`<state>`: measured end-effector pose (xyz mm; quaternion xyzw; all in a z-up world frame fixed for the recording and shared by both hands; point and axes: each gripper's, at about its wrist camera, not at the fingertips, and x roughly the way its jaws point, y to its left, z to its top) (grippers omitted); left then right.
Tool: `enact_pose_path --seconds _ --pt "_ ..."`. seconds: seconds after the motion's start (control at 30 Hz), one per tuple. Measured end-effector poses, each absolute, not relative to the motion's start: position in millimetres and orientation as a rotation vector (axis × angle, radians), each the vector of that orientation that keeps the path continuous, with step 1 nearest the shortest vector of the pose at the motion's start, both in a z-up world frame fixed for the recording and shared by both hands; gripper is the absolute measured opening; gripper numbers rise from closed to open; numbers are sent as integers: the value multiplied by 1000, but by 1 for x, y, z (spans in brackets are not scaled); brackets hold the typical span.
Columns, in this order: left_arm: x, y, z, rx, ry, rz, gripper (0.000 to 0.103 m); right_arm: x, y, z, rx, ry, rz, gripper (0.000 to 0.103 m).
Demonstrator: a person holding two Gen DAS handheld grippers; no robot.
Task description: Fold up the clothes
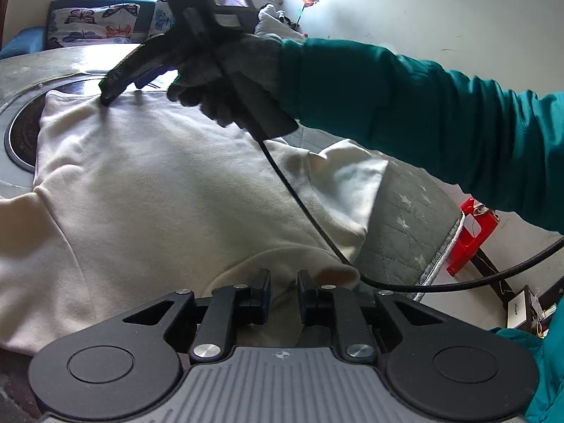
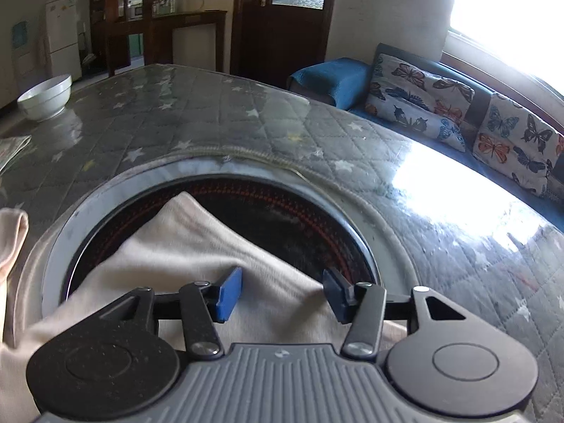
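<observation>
Left gripper (image 1: pixel 284 290), bottom centre of the left wrist view: fingers nearly together, a narrow gap between the pads, nothing clamped; cream fabric lies just beyond them.

Cream garment (image 1: pixel 158 183), middle of that view: spread over the grey star-quilted table cover (image 1: pixel 409 222), its far corner lying over a round dark inset plate (image 1: pixel 17 137) at left.

Right gripper (image 2: pixel 282 294), bottom centre of the right wrist view: fingers wide apart, blue pads (image 2: pixel 229 294) either side of a garment fold, tips down at the fabric.

Gloved hand (image 1: pixel 229 81) with teal sleeve (image 1: pixel 405 105), upper right of the left view, holds the right gripper.

White bowl (image 2: pixel 45 97), upper left; butterfly cushions (image 2: pixel 419 97), right.
</observation>
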<state>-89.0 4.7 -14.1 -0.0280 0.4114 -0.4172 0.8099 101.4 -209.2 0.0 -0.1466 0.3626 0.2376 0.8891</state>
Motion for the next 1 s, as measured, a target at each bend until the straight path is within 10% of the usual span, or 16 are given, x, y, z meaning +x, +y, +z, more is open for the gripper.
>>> enact_pose_path --seconds 1.0 --pt "-78 67 18 31 718 -573 27 69 -213 60 -310 682 597 60"
